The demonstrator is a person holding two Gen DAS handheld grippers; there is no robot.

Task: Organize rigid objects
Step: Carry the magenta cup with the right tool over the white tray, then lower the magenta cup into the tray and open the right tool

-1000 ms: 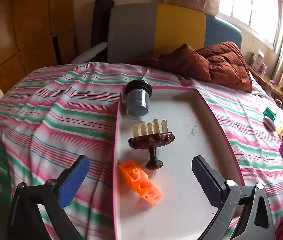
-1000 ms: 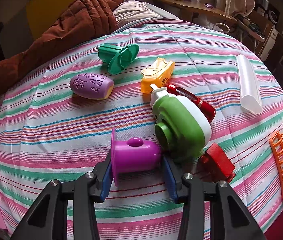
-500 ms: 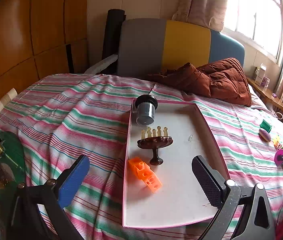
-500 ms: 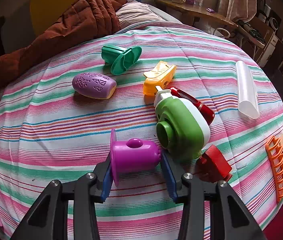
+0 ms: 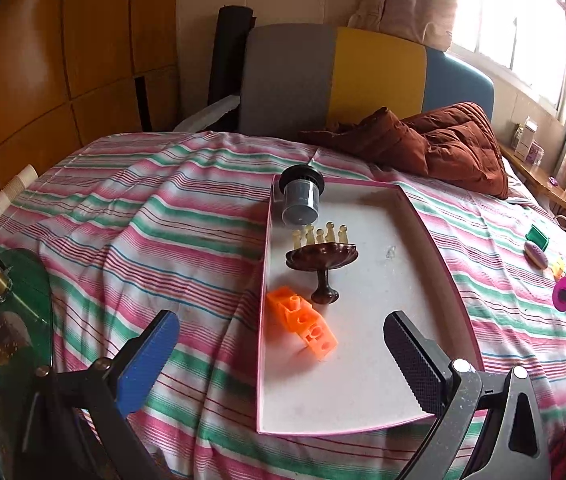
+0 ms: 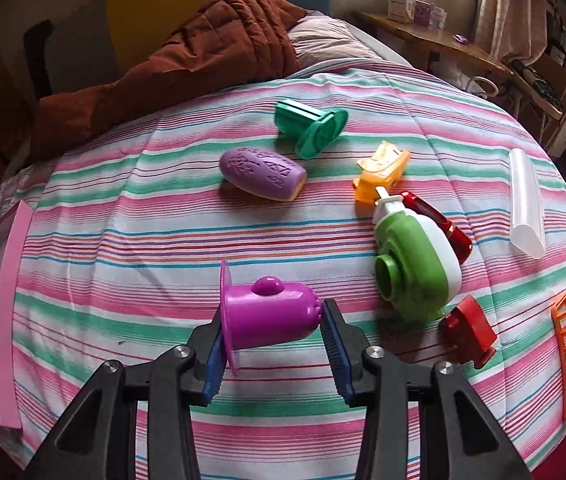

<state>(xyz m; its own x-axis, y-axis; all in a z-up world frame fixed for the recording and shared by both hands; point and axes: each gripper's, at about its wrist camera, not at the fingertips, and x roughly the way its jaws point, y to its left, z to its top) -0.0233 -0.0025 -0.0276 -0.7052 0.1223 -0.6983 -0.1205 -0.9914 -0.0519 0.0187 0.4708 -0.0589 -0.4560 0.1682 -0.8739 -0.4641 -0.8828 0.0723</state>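
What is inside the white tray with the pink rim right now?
In the tray: a grey jar on its side, a brown stand, pale pegs behind it, and an orange block. The stand hides the pegs' bases.

You have the magenta flanged cylinder [image 6: 269,316] lying sideways, lifted off the striped bedspread [image 6: 123,232], flange left. In the white tray [image 5: 363,392], the orange block [image 5: 303,322] lies along the left edge.
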